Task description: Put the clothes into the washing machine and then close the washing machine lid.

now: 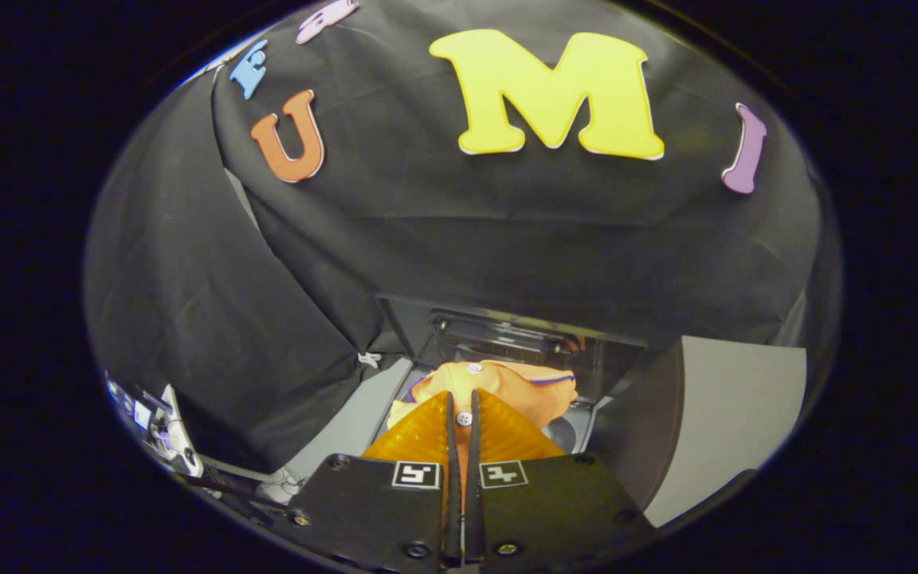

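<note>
— The orange garment (499,389), where is it right now?

— Pinched in the gripper (463,410). The jaws are together on it, both fingers (425,434) pressing a fold of the cloth with hardly a gap between them. A pale button sits right in that gap, and a second one shows a little further along the fabric, just ahead of the tips.

— So it isn't in the washing machine (507,335)?

— It hangs over the opening. The cloth bunches up just beyond the fingers, with a thin purple trim along one edge, and directly under and behind it you can see the dark top of the machine and part of the round drum mouth on the right side of the garment.

— And the lid (714,414)?

— Up. It stands open to the right of the opening, a grey panel with a darker inner face, tilted away from the drum.

— What's behind all that?

— The black cloth wall (467,239) of the booth, draped in folds down to the machine's back edge. On the left of the machine runs a pale grey strip of its casing, and further left, lower down, there's a small clutter of white equipment and cables (164,430), too small for me to say what exactly.

— Is the garment touching the lid?

— Can't tell from here.
</note>
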`<move>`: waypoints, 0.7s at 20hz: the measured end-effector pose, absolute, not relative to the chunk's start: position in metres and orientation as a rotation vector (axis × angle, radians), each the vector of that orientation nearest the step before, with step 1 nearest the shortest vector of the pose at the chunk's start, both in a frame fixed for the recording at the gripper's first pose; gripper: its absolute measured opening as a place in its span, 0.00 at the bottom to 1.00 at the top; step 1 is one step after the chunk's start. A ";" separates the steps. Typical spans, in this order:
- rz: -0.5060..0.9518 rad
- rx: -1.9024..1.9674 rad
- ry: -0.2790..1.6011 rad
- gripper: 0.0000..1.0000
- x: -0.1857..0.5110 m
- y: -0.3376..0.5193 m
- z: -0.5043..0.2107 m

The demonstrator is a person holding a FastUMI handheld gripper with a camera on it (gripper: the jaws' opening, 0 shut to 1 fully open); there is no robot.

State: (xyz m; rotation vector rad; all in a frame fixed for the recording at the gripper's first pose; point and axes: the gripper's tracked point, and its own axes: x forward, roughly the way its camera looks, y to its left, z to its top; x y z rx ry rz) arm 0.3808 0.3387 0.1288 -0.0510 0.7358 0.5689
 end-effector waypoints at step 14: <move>0.533 -0.108 0.845 0.05 0.393 0.358 0.009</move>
